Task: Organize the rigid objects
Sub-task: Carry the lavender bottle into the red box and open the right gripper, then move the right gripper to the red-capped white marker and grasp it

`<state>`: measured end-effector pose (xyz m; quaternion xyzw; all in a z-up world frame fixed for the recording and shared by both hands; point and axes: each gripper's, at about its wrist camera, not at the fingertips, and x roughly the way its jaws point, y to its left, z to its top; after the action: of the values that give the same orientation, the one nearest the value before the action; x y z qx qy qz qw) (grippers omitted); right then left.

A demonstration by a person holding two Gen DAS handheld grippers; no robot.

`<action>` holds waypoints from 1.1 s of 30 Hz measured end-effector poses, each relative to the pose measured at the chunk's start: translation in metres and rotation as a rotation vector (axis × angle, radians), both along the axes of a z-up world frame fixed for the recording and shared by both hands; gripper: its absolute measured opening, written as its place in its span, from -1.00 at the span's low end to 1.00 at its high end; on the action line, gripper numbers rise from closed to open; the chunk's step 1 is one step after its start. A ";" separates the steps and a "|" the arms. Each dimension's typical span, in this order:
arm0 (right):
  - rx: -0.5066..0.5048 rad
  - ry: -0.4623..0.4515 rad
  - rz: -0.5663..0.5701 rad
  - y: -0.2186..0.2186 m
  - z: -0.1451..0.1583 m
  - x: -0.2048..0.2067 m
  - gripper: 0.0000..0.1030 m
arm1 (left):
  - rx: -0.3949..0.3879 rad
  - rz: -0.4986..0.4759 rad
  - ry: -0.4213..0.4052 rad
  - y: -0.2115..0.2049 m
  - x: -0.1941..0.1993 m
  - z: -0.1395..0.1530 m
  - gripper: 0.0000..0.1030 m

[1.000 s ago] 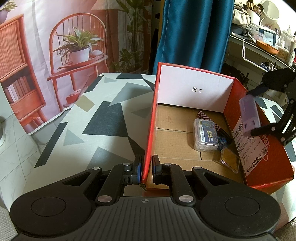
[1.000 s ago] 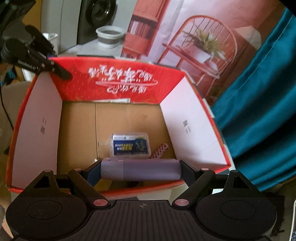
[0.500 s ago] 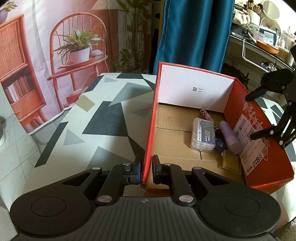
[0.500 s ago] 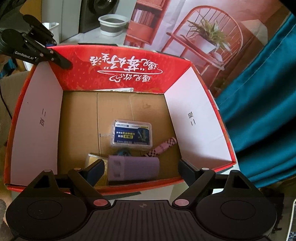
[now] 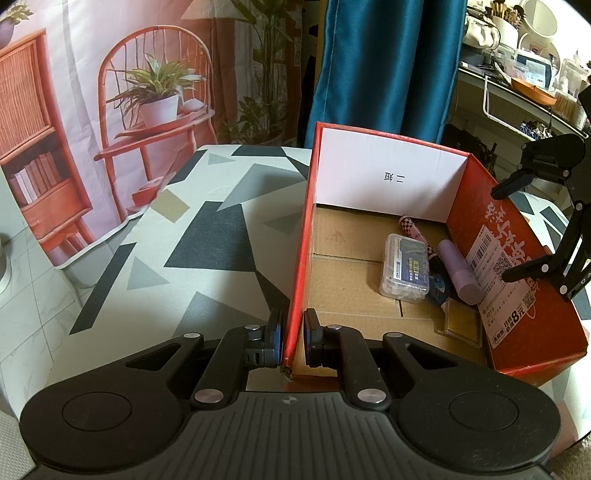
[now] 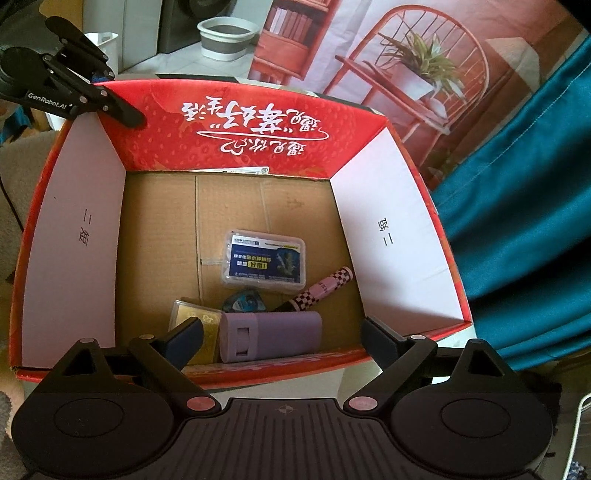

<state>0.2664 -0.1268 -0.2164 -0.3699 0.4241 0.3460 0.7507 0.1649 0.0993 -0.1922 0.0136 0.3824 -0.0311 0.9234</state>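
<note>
My left wrist camera is sitting low and close at one corner of the red box (image 5: 517,258), looking along the patterned table (image 5: 207,236). My right wrist camera is looking steeply down over the opposite long wall. Both are sharing the box floor.

You're in a lived-in home room: teal curtain (image 5: 380,62), vanity mirror (image 5: 537,16), printed chair-and-plant backdrop (image 5: 110,92).
</note>
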 end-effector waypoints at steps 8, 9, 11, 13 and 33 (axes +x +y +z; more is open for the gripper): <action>-0.006 -0.005 -0.005 0.000 0.000 0.000 0.98 | 0.000 0.000 0.000 0.001 0.000 0.000 -0.73; -0.008 -0.005 -0.005 0.000 0.000 0.000 0.99 | 0.000 0.000 0.000 0.001 0.000 0.000 -0.73; -0.011 -0.006 -0.005 0.000 0.000 0.000 0.99 | 0.000 0.000 0.000 0.001 0.000 0.000 -0.73; -0.013 -0.007 -0.007 0.000 0.001 0.000 0.99 | 0.001 0.001 0.000 0.001 0.000 0.000 -0.73; 0.028 -0.064 -0.176 -0.088 0.038 -0.018 0.99 | 0.000 0.006 0.000 0.005 -0.002 0.000 -0.73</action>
<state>0.2487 -0.2152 -0.1786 -0.3315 0.4258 0.2726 0.7965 0.1632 0.1041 -0.1923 0.0126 0.3824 -0.0285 0.9235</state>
